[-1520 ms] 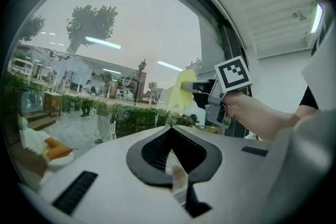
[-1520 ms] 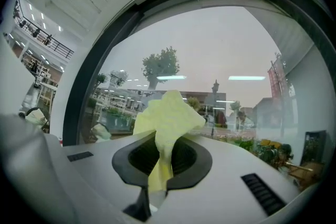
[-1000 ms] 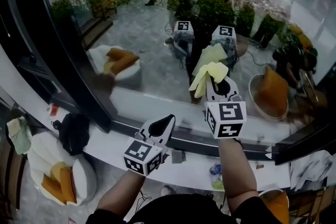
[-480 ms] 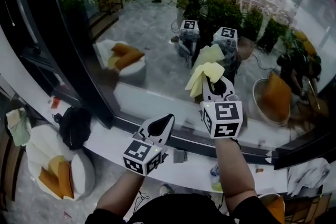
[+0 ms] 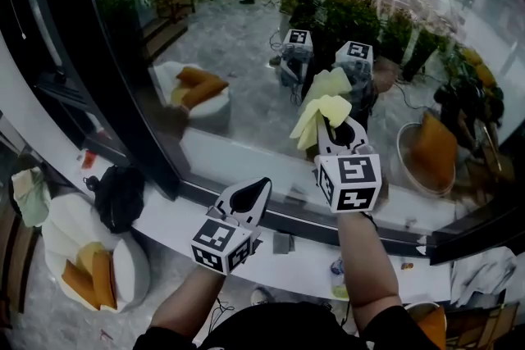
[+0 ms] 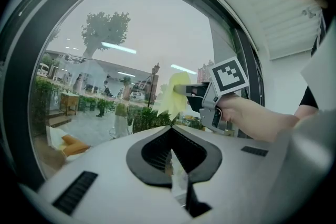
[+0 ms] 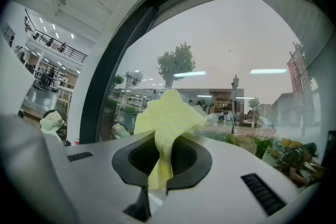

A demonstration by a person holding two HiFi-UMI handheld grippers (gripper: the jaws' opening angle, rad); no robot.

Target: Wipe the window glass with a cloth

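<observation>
Fingers of the right gripper [image 5: 331, 125] pinch a yellow cloth [image 5: 325, 112] against the window glass [image 5: 238, 37]; at its seven o'clock, the left gripper [image 5: 260, 186] has its fingers pressed together.

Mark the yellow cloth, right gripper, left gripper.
yellow cloth [image 5: 326, 112], head view, bunched fabric above the jaws.
right gripper [image 7: 164, 138], right gripper view, between fingertips shut on the cloth.
left gripper [image 6: 172, 127], left gripper view, where the closed fingertips meet.

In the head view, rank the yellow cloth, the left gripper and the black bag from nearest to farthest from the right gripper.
1. Yellow cloth, pinched in the right gripper's jaws.
2. Left gripper, lower and to its left.
3. Black bag, far left on the white ledge.
</observation>
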